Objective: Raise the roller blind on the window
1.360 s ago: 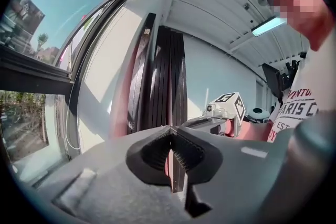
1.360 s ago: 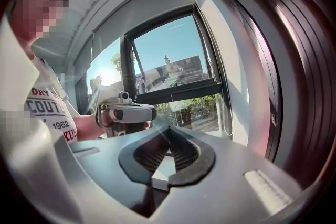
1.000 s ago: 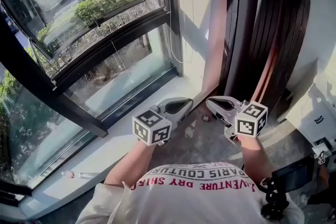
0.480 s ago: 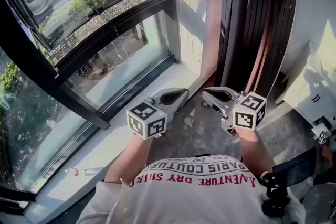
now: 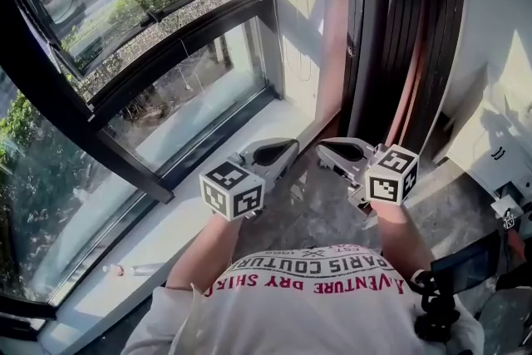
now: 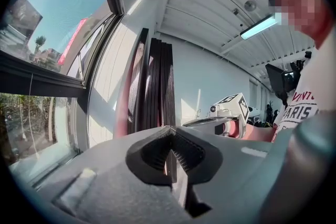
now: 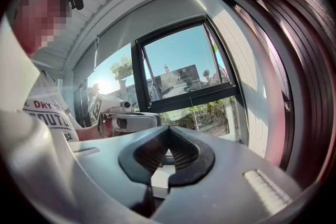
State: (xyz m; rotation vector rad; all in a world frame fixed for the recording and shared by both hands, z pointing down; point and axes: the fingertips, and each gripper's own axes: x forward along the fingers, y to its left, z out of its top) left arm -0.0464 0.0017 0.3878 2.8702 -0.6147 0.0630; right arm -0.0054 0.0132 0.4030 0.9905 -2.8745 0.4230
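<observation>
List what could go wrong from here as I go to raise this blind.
1. The left gripper and right gripper both have their jaws shut and empty. Reaching for the thin pull cord like this would probably just push it aside.
2. The cord is very thin and hangs close to the glass, so it may slip out of the jaws.
3. The right gripper is near the stacked dark panels and could knock them on the way up.

Grey roller blind [image 7: 144, 21] before me, drawn flat over the top of the dark-framed window [image 7: 184, 68]; glass below it stands uncovered.
</observation>
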